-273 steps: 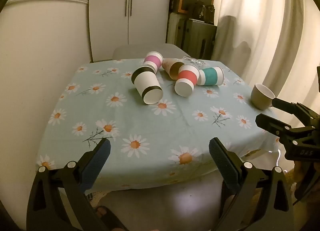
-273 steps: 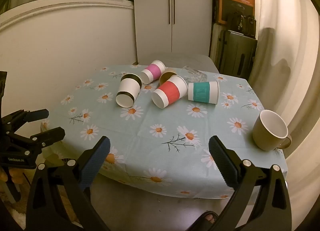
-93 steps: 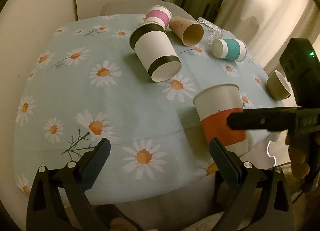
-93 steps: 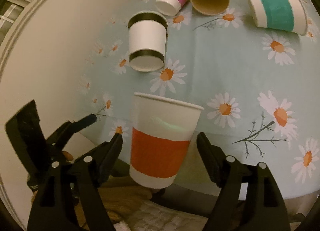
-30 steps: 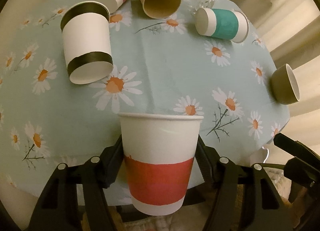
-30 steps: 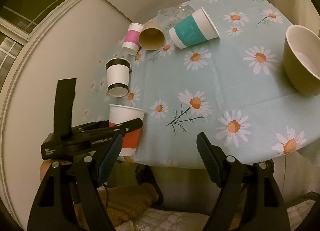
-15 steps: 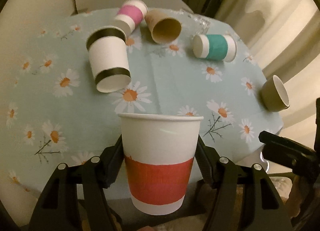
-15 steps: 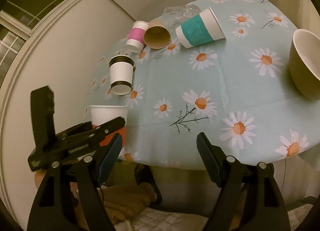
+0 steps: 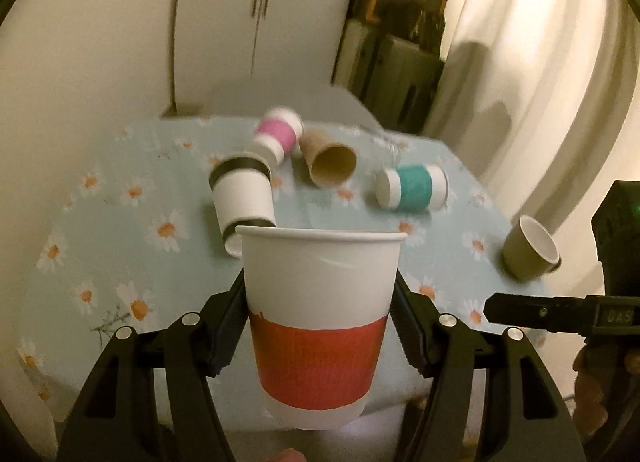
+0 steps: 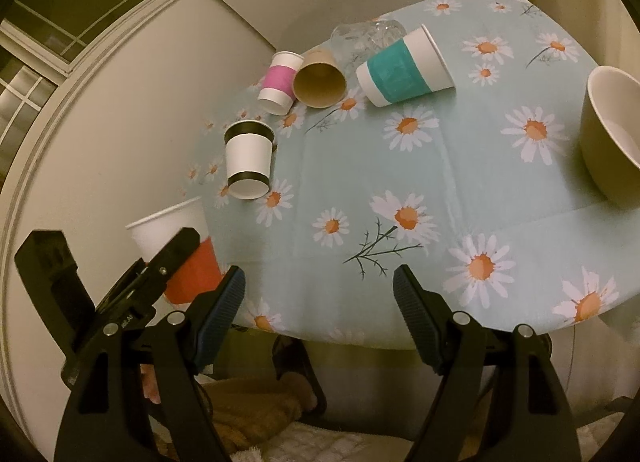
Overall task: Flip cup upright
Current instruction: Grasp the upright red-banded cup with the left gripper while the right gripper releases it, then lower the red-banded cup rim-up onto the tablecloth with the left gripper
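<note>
Risk: my left gripper (image 9: 320,326), clenched on the red-banded paper cup (image 9: 318,326), could crush it beside the tablecloth (image 10: 400,181); my right gripper (image 10: 319,304) gapes empty.

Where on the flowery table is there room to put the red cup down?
The red cup is held in the left gripper. Bare tablecloth lies in the near middle, between the black-banded cup and the beige mug. The far end is crowded: the pink cup, brown cup, teal cup and clear glass.
</note>
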A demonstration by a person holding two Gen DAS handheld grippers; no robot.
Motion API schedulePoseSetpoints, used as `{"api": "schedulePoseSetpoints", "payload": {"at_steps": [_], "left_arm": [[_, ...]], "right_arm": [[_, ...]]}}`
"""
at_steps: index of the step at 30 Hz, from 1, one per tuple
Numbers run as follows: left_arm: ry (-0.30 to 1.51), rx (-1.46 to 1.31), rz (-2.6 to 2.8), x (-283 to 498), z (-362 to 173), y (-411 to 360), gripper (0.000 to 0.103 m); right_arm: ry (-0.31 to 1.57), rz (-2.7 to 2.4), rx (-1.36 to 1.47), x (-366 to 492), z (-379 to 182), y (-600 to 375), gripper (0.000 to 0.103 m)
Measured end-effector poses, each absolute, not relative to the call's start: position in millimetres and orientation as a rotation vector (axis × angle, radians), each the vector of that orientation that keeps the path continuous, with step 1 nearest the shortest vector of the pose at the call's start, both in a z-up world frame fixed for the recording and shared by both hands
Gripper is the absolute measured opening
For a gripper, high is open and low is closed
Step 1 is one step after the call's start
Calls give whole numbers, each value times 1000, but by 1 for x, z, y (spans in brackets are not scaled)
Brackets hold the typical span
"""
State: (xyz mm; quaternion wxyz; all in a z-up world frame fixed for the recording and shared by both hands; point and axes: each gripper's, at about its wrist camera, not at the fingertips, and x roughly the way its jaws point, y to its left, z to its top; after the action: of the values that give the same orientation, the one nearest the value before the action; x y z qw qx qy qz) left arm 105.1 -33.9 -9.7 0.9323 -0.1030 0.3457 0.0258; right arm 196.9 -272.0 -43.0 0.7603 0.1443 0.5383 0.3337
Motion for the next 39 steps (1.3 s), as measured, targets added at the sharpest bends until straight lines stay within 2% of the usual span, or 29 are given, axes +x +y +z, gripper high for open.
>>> {"api": "schedulePoseSetpoints", "payload": {"at_steps": [6, 11, 15, 22, 39], "left_arm": [[563, -181, 130, 94, -16, -44, 64], [348, -88, 130, 76, -18, -64, 64], [278, -60, 138, 70, -27, -75, 64], [219, -5, 259, 72, -61, -90, 64], [159, 6, 379, 81, -101, -79, 66]], "right_arm": [[1165, 730, 326, 198, -42, -276, 76], [1170, 733, 335, 198, -43, -278, 76], [1163, 745, 340, 198, -42, -281, 76], [1166, 766, 332, 197, -42, -280, 76], [1154, 805, 226, 190, -38, -266, 76]]}}
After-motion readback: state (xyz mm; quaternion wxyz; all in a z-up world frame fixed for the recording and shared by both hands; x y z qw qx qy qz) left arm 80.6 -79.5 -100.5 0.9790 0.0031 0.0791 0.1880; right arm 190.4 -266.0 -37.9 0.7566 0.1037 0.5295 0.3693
